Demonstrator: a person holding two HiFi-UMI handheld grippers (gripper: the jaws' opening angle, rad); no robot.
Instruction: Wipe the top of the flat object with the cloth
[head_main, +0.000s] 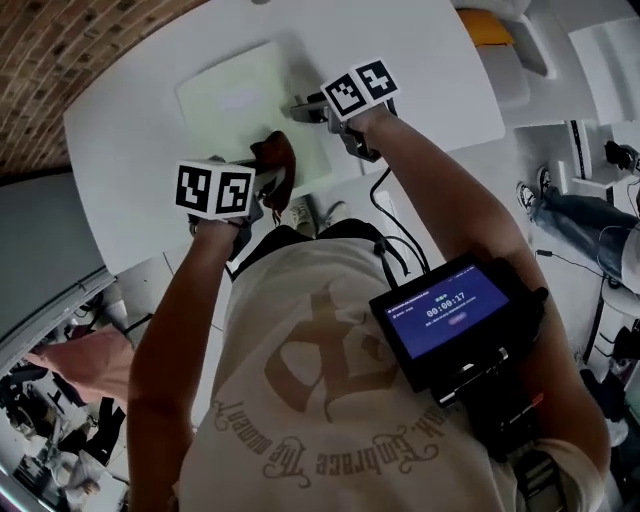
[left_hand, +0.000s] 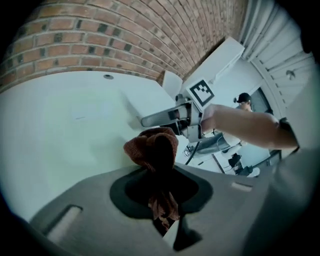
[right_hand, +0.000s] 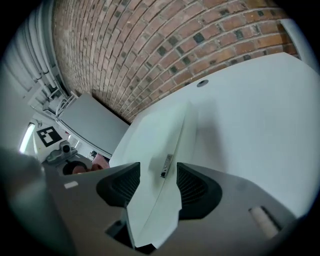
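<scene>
A pale flat board (head_main: 232, 100) lies on the white table (head_main: 130, 130). My left gripper (head_main: 262, 190) is shut on a reddish-brown cloth (head_main: 277, 160), which bunches out past the jaws just above the board's near edge. In the left gripper view the cloth (left_hand: 154, 147) fills the gap between the jaws, with the board (left_hand: 146, 102) beyond it. My right gripper (head_main: 302, 108) is at the board's right edge. In the right gripper view the board (right_hand: 160, 135) runs between the jaws of my right gripper (right_hand: 159, 184), which stand open with both pads apart from it.
A brick wall (right_hand: 150, 45) runs behind the table. A grey cabinet (right_hand: 92, 122) stands at the table's far end. A small round hole (right_hand: 201, 83) sits in the tabletop near the wall. White furniture and a yellow item (head_main: 485, 25) lie to the right.
</scene>
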